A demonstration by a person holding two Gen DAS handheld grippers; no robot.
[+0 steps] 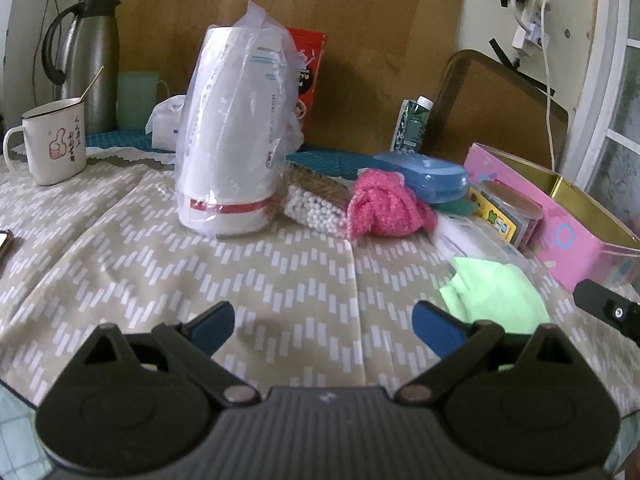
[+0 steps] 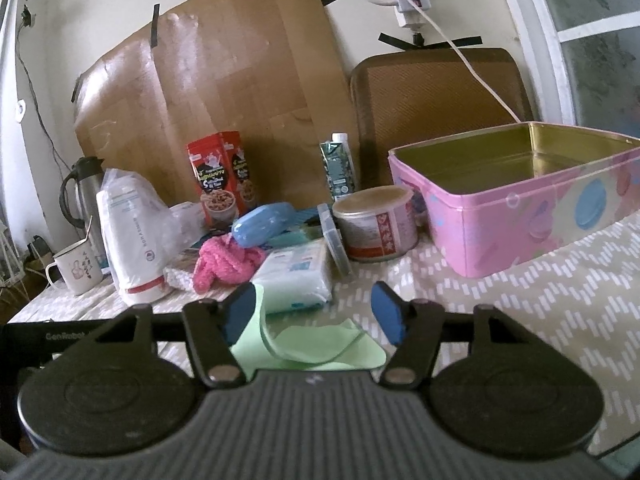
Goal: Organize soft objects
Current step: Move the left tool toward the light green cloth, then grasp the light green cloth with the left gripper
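A light green cloth [image 2: 308, 346] lies crumpled on the patterned tablecloth, right under my right gripper [image 2: 314, 314]. Its jaws stand apart, with a raised fold of the cloth beside the left pad [image 2: 240, 312], and they do not pinch it. That green cloth [image 1: 496, 292] also shows at the right of the left wrist view, just past my left gripper [image 1: 324, 320], which is open over bare tablecloth. A fuzzy pink cloth [image 1: 380, 208] [image 2: 224, 260] is bunched up among the clutter further back. An open pink tin [image 2: 520, 232] [image 1: 568, 236] stands on the right, nothing showing inside it.
A white appliance in a plastic bag [image 1: 228, 140], a mug [image 1: 52, 140], a thermos [image 1: 92, 60] and a bag of cotton swabs [image 1: 312, 208] stand at the back left. A tissue pack [image 2: 296, 276], a blue case [image 2: 260, 226] and a round can [image 2: 376, 224] crowd the middle.
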